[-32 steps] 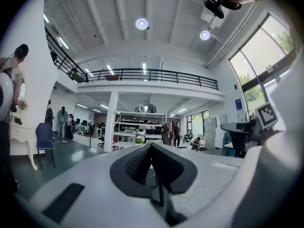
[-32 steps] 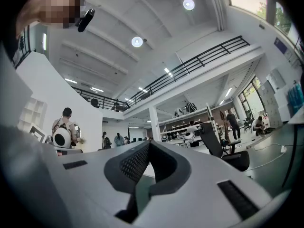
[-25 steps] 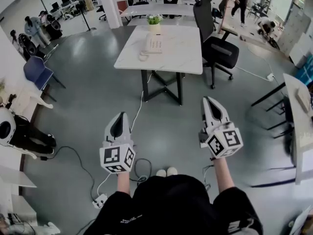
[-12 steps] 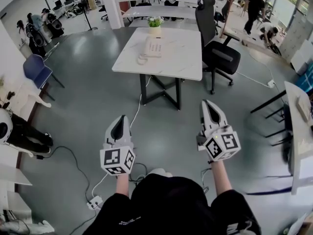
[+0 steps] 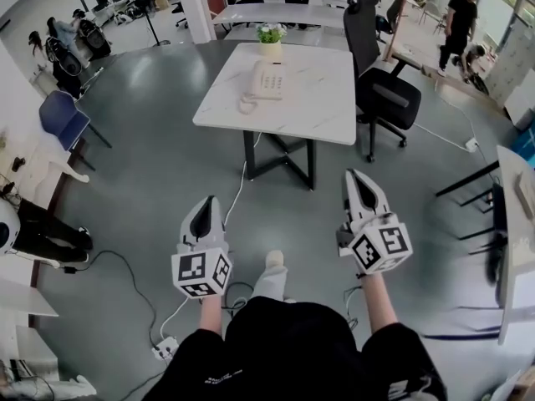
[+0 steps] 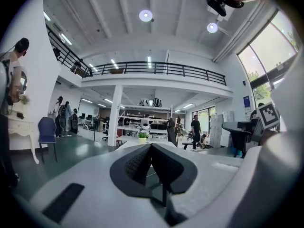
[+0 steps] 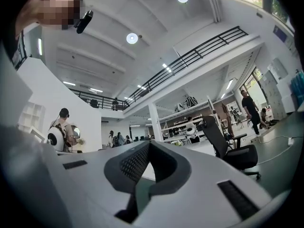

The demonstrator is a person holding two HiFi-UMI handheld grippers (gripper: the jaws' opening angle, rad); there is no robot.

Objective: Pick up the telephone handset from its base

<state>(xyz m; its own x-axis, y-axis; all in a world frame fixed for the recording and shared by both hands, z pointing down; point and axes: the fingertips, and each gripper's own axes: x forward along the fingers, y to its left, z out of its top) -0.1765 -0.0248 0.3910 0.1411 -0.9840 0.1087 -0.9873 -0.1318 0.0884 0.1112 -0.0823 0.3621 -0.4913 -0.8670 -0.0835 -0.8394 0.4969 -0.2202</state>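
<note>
The white telephone sits on the white marble table far ahead, with its handset resting along the base's left side and a cord curling off towards the table edge. Both grippers are held out over the grey floor, well short of the table. My left gripper is shut with nothing between its jaws, and the left gripper view shows its dark pads meeting. My right gripper is shut and empty too, its tips touching in the right gripper view. The jaws hide the phone in both gripper views.
A small potted plant stands at the table's far edge. A black office chair is at the table's right. A blue chair stands at the left, and cables and a power strip lie on the floor. People stand in the background.
The table and telephone sit a little lower and nearer in the head view. One of the person's feet has come forward between the grippers. Both grippers keep their pose.
</note>
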